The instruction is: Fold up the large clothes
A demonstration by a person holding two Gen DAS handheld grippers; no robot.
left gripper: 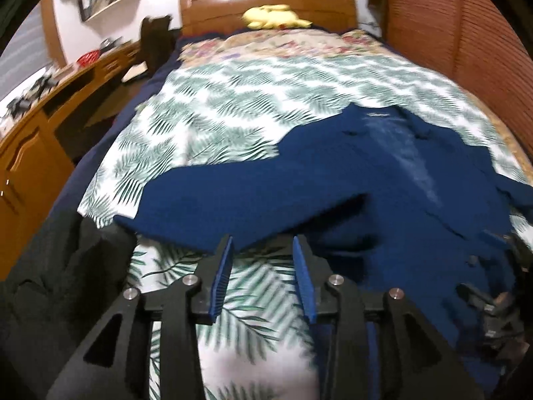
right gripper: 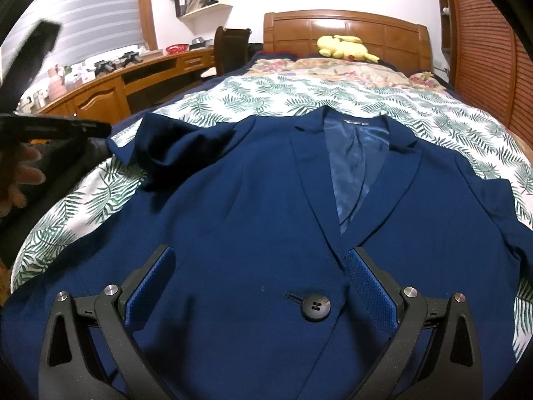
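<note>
- The navy blazer (right gripper: 253, 206) lies face up and spread on the leaf-print bedspread (right gripper: 283, 96) of the bed, collar toward the wooden headboard (right gripper: 346, 30) and hem toward the person, so its long axis runs up the bed, away from both cameras.
- Its sleeve (left gripper: 213, 200) stretches sideways off the body, across the bedspread; the sleeve's near edge lies just ahead of the left tongs (left gripper: 263, 250), so the left hand is the nearer one for folding it in.
- The left tongs stand partly apart, a moderate gap. The pads show bare bedspread between them, with the sleeve's corner right at the tips; I judge nothing is gripped, though whether the tips touch the cloth cannot be told through the blur.
- The right tongs (right gripper: 263, 260) are spread wide over the blazer's front, one finger either side of the black button (right gripper: 315, 307), holding nothing. Whether they rest on the cloth or hang just above it is unclear.
- At the left edge of the right wrist view, a hand (right gripper: 20, 180) shows beside the bed.
</note>
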